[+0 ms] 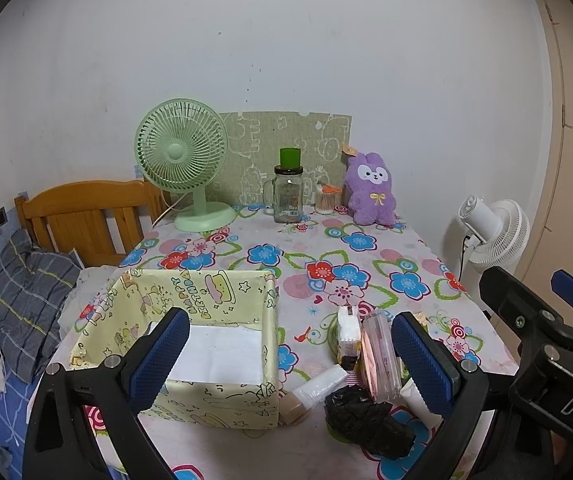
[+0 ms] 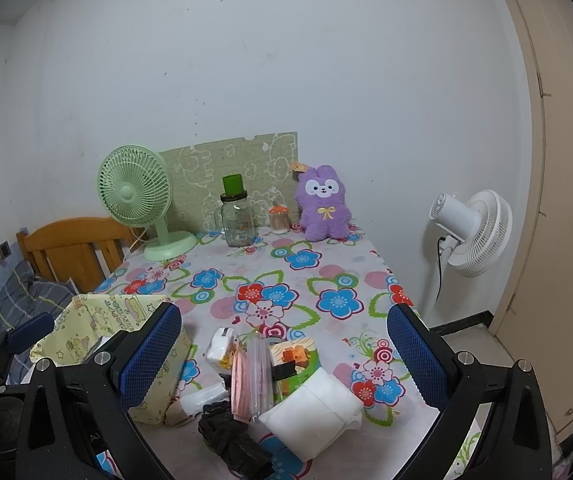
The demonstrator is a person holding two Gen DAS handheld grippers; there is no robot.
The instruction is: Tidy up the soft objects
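Observation:
A yellow cartoon-print fabric box (image 1: 214, 396) (image 2: 154, 392) stands open at the table's near left, holding only white paper. Beside it lies a pile of soft items: a black crumpled bag (image 1: 366, 416) (image 2: 234, 440), a pink packet (image 1: 378, 356) (image 2: 246, 376), a small tissue pack (image 1: 346, 332) (image 2: 218, 350), a white roll (image 1: 318, 388) and a white pad pack (image 2: 312, 412). My left gripper (image 1: 290, 360) is open above the box and pile, holding nothing. My right gripper (image 2: 286, 356) is open over the pile, empty; it also shows in the left wrist view (image 1: 546, 320).
At the table's far edge stand a green desk fan (image 1: 184, 164), a glass jar with a green lid (image 1: 288, 192), a cotton-swab cup (image 1: 324, 200) and a purple plush rabbit (image 1: 370, 190). A white floor fan (image 2: 470, 232) stands right of the table, a bed (image 1: 30, 296) left.

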